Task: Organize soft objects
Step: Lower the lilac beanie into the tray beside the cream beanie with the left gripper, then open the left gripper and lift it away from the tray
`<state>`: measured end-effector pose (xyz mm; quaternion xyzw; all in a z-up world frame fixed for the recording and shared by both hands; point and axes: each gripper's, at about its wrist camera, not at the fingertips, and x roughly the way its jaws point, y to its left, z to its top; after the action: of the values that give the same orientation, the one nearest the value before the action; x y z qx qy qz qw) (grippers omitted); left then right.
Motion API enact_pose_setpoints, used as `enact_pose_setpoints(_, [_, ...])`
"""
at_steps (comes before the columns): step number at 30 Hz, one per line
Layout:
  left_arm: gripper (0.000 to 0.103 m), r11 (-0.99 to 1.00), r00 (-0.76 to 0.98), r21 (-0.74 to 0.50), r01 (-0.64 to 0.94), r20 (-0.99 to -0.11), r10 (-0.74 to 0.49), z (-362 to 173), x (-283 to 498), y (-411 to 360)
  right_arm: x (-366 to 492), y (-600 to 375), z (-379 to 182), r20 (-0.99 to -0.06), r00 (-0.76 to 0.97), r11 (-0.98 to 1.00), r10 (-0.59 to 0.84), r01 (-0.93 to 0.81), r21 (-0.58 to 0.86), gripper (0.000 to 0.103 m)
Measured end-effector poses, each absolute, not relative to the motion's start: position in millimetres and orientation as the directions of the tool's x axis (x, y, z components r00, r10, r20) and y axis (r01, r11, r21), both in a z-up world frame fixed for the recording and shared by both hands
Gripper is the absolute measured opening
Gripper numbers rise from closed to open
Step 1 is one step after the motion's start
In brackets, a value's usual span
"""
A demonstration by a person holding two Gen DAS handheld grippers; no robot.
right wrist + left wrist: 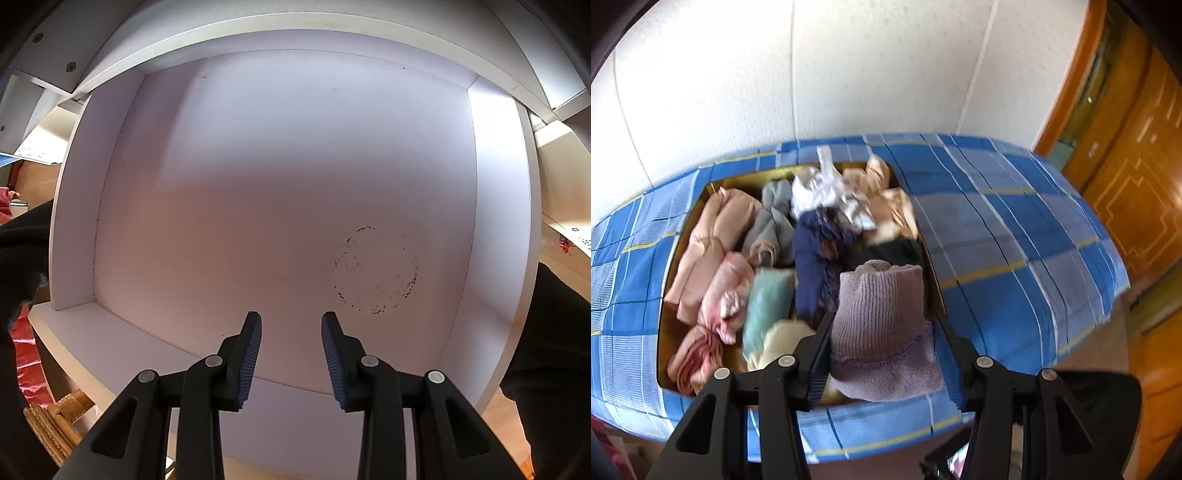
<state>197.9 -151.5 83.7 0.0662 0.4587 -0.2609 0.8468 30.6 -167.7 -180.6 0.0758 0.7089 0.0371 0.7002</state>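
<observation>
Left wrist view: the left hand-held gripper (886,325) is clenched on a mauve knitted sock (882,325), its pads pressing the bundle's sides above the near end of a yellow box (670,325). Rolled soft bundles fill that box, pink, grey, teal, navy and tan. It sits on a blue plaid bed (1015,240) against a white wall. The right hand-held gripper (291,325) holds nothing, its blue pads slightly apart over a bare white drawer (495,221).
</observation>
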Motion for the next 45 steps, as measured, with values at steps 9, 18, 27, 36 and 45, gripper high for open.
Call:
enact_pose_setpoints(9, [0.052, 0.855, 0.37, -0.085, 0.512, -0.876, -0.309, 44.6, 210.1, -171.6, 31.7, -173.4, -179.2, -0.985, -0.012, 0.984, 0.173, 0.052, 0.172, 0.034])
enact_pose_setpoints(18, [0.052, 0.85, 0.298, -0.127, 0.512, -0.901, -0.314, 14.5, 208.6, -179.2, 33.8, -176.5, -178.4, -0.984, -0.01, 0.983, 0.179, 0.039, 0.179, 0.034])
enact_pose_setpoints(27, [0.055, 0.837, 0.273, -0.183, 0.515, -0.891, -0.363, 13.5, 203.3, -173.0, 32.8, -178.2, -177.7, -0.983, -0.011, 0.983, 0.182, 0.04, 0.181, 0.034])
enact_pose_setpoints(36, [0.037, 0.832, 0.313, -0.105, 0.545, -0.895, -0.319, 21.1, 200.0, -165.2, 33.8, -177.8, -177.4, -0.984, -0.013, 0.983, 0.18, 0.033, 0.18, 0.034])
enact_pose_setpoints(45, [0.038, 0.865, 0.348, -0.12, 0.488, -0.882, -0.318, 13.1, 220.3, -161.8, 33.7, -175.7, -177.5, -0.984, -0.012, 0.983, 0.179, 0.034, 0.179, 0.034])
